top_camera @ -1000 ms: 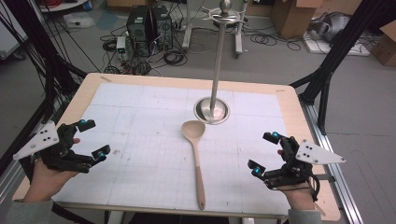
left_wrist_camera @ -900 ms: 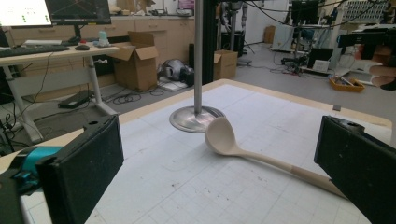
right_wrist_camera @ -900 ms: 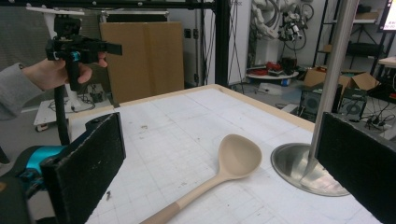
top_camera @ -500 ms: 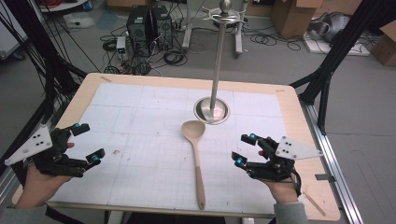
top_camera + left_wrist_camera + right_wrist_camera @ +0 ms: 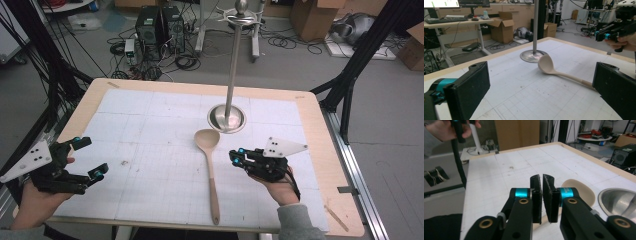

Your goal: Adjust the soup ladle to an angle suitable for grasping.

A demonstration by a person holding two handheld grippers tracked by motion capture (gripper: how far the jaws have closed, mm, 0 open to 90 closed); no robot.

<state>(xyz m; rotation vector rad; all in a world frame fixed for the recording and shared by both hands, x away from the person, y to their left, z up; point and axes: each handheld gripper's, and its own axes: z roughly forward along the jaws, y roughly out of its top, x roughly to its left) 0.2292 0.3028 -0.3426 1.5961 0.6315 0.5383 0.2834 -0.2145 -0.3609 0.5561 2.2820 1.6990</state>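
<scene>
Cardboard boxes, cables and computer towers surround the bench (image 5: 320, 165), whose top is covered by a white gridded sheet.

Work item: a wooden spoon (image 5: 209, 165) lies flat on the sheet at the bench centre. Its bowl touches or nearly touches the round metal base of the upright stand (image 5: 226, 118); its handle runs from there toward the person's edge. The long axis is therefore front-to-back in the high view.

Right tongs (image 5: 236, 159): positioned just beside the handle's upper half, on its right side, above the sheet. In the right gripper view the two pads stand almost together with only a thin slit between them; nothing is gripped.

Left tongs (image 5: 90, 157): well apart from the spoon, near the left edge of the bench. Jaws are spread wide and empty; in the left gripper view the spoon (image 5: 559, 71) lies between them, farther off.

Assessment: the right hand is the nearer one. The spoon lies to the left of its tongs, so a grasp probably calls for parting the jaws first, then closing across the handle, square to its long axis.
</scene>
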